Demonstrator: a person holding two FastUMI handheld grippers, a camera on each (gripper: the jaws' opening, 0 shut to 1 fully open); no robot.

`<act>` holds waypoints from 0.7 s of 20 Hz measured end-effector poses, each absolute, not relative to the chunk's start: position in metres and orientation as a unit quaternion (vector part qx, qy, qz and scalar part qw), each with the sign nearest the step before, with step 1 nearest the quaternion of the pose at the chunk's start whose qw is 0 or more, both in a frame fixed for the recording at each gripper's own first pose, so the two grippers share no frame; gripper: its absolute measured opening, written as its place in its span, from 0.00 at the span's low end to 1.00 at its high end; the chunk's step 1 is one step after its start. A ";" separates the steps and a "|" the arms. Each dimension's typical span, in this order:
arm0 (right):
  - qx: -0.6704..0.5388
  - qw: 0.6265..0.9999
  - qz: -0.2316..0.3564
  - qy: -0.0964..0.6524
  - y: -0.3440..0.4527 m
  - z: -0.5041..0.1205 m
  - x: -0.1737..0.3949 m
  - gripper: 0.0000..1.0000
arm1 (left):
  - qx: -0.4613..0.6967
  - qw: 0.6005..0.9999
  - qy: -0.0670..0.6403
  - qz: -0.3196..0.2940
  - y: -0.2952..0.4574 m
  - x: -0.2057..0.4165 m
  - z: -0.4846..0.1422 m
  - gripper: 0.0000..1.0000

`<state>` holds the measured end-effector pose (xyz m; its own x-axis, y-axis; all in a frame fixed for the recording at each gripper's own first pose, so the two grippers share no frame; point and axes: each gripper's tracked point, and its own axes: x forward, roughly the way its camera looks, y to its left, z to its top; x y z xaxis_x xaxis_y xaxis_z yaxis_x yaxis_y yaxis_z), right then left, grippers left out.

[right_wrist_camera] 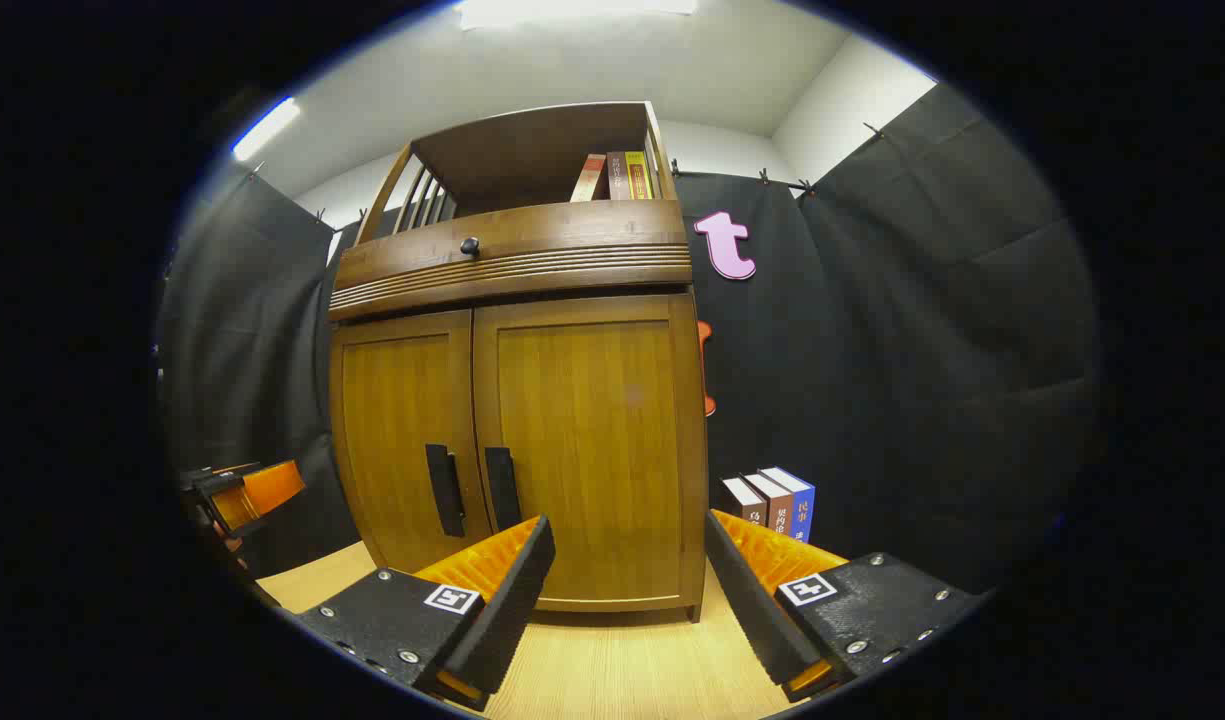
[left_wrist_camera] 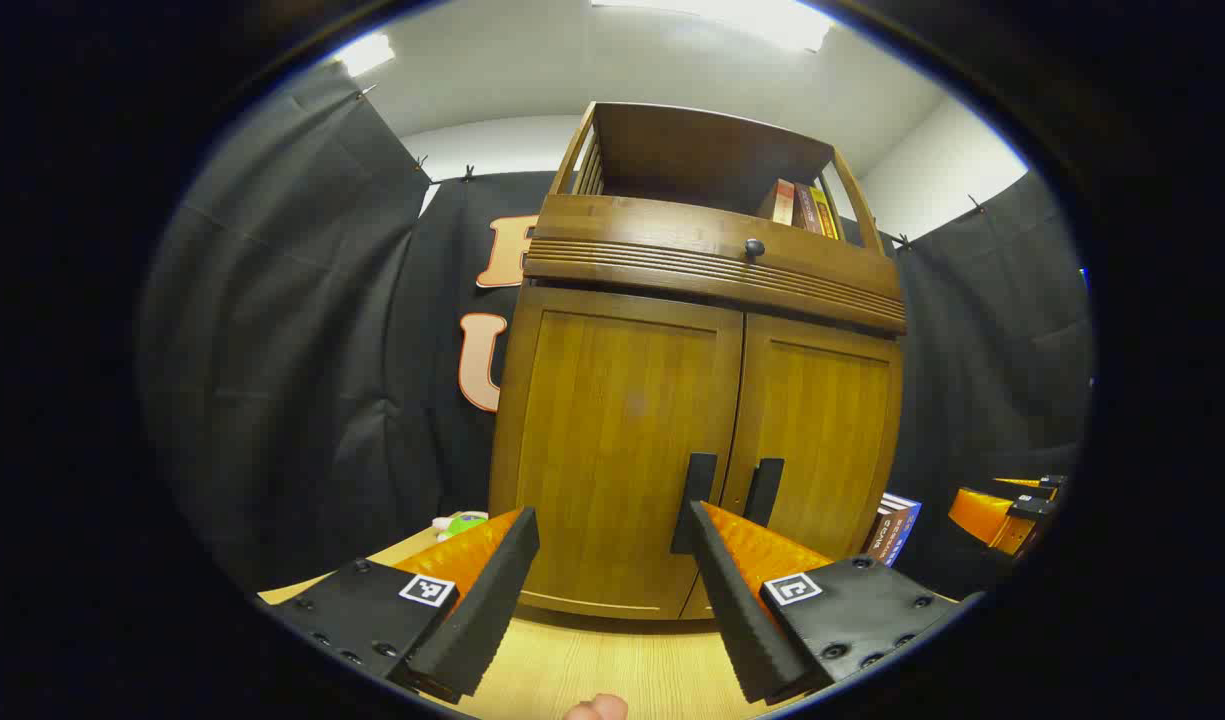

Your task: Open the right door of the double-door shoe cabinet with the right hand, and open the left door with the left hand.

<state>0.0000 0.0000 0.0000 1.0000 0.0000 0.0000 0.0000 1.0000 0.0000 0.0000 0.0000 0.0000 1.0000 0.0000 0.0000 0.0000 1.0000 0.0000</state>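
Note:
A brown wooden shoe cabinet (left_wrist_camera: 692, 400) (right_wrist_camera: 517, 400) stands on a light wooden table, both doors closed. The left door (left_wrist_camera: 617, 440) (right_wrist_camera: 402, 440) and the right door (left_wrist_camera: 822, 440) (right_wrist_camera: 592, 430) each carry a dark vertical handle near the centre seam: left handle (left_wrist_camera: 696, 490) (right_wrist_camera: 444, 490), right handle (left_wrist_camera: 765, 490) (right_wrist_camera: 502, 488). My left gripper (left_wrist_camera: 612, 545) is open a short way in front of the left door, its right finger overlapping the left handle in the image. My right gripper (right_wrist_camera: 627, 550) is open before the right door, to the right of its handle. Each gripper also appears at the other view's edge.
A drawer with a small dark knob (left_wrist_camera: 754, 247) (right_wrist_camera: 469, 245) runs above the doors; books (right_wrist_camera: 617, 175) stand on the open top shelf. Three books (right_wrist_camera: 772, 505) stand on the table to the cabinet's right. A small green toy (left_wrist_camera: 462, 523) lies at its left. Black cloth walls surround.

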 end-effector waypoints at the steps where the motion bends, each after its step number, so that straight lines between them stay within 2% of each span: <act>1: 0.000 1.000 0.000 -0.002 0.000 0.002 0.001 0.93 | -0.002 1.000 -0.001 -0.001 -0.001 0.001 0.001 0.99; 2: -0.001 1.000 0.000 -0.003 0.000 0.004 0.000 0.93 | -0.004 1.000 0.000 -0.002 -0.001 0.002 0.002 0.99; 3: -0.001 1.000 0.000 -0.005 0.000 0.006 -0.001 0.93 | -0.005 1.000 -0.003 -0.002 -0.001 0.001 0.003 0.94; 10: 0.009 1.000 0.002 -0.018 0.001 0.019 -0.007 0.93 | -0.002 1.000 -0.014 -0.004 -0.002 -0.007 0.016 0.99; 14: 0.008 0.999 0.008 -0.032 0.007 0.031 -0.012 0.93 | -0.004 1.000 -0.017 -0.001 0.003 -0.011 0.023 0.96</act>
<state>-0.0118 0.0068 0.0310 0.9978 0.0155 0.0643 -0.0165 0.9997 0.0157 -0.0110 0.0030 0.0226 0.9994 -0.0023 0.0337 0.0026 1.0000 -0.0089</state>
